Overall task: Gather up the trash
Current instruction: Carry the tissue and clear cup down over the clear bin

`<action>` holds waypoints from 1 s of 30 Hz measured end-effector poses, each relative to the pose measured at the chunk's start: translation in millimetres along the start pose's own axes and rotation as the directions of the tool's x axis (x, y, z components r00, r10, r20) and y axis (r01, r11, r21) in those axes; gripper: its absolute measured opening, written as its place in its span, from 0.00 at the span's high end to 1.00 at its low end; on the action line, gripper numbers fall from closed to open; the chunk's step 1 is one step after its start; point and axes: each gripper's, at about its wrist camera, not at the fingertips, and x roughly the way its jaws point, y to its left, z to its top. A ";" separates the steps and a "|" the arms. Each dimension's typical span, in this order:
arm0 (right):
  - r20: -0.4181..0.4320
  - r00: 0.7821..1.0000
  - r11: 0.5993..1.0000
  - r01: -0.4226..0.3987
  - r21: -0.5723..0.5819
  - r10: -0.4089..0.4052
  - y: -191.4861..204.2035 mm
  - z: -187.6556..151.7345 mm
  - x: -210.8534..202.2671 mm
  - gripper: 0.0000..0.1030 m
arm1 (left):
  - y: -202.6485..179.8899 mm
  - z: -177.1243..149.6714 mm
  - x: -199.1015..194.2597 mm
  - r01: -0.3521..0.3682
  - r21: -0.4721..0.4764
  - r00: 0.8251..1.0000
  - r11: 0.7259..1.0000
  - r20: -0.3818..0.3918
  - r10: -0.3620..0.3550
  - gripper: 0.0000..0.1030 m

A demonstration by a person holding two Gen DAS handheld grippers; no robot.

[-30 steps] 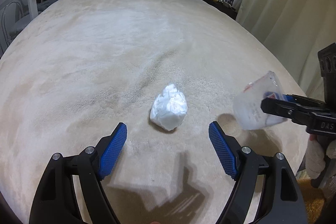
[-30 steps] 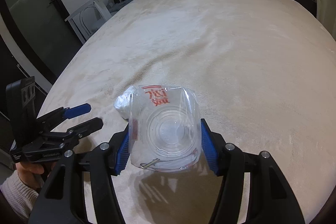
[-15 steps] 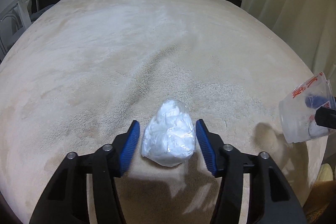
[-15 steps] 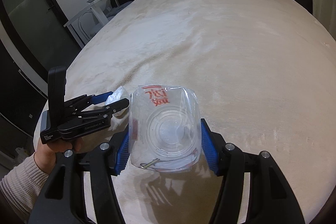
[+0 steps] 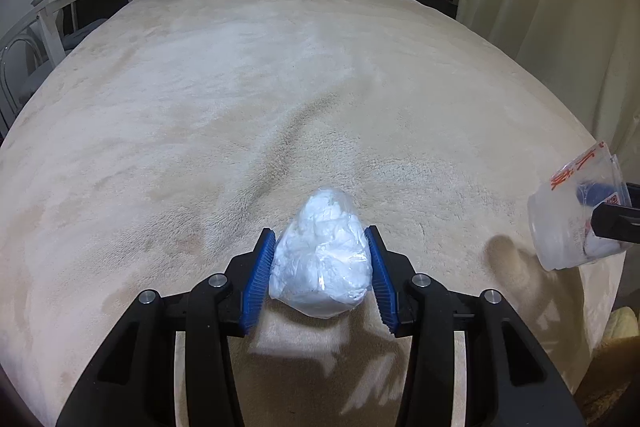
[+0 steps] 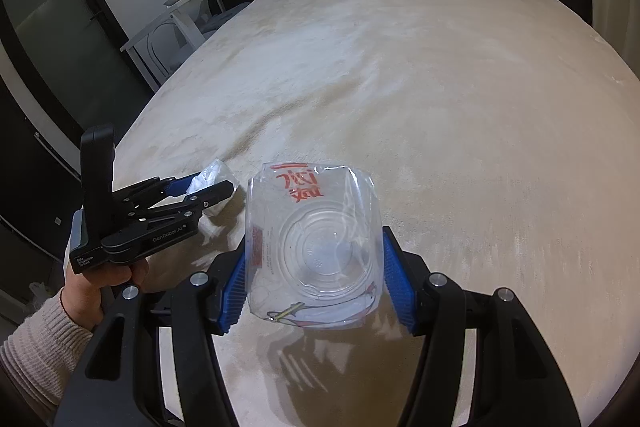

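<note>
the left claw [image 5: 320, 269] grips the crumpled white plastic wad [image 5: 322, 259] between its blue pads, near the bed's [image 5: 280, 87] near edge. the right claw [image 6: 312, 267] holds a clear plastic cup [image 6: 314, 247], mouth toward the camera, just right of the wad, so the wad likely goes rightward into it.

Both feeds read fine to me: indoor light, moderately bright, cool cast. Hard shadows fall toward the camera under the left gripper [image 5: 320, 259] and right gripper [image 6: 314, 281], so the source sits ahead and above. Glare streaks on the clear plastic cup [image 6: 312, 247]. Heavy fisheye bends the bed [image 5: 280, 87]; black vignette in the corners. Slight smear lower right on the right wrist feed.
</note>
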 end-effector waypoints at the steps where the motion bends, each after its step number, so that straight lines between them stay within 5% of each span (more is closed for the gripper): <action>1: 0.000 1.000 1.000 -0.001 0.001 0.001 1.2 -1.3 -2.1 0.43 | -0.2 -1.1 -4.8 0.004 -0.004 1.000 1.000 0.004 -0.004 0.57; 14: 0.065 0.998 1.000 -0.011 -0.020 0.012 38.6 -32.4 -66.4 0.43 | -19.9 -23.1 -102.9 0.065 -0.025 0.991 0.998 0.116 -0.062 0.57; 30: 0.064 0.998 1.000 -0.018 -0.001 0.018 74.2 -120.4 -145.3 0.43 | -62.3 -105.1 -210.2 0.126 -0.033 0.980 0.992 0.159 -0.119 0.57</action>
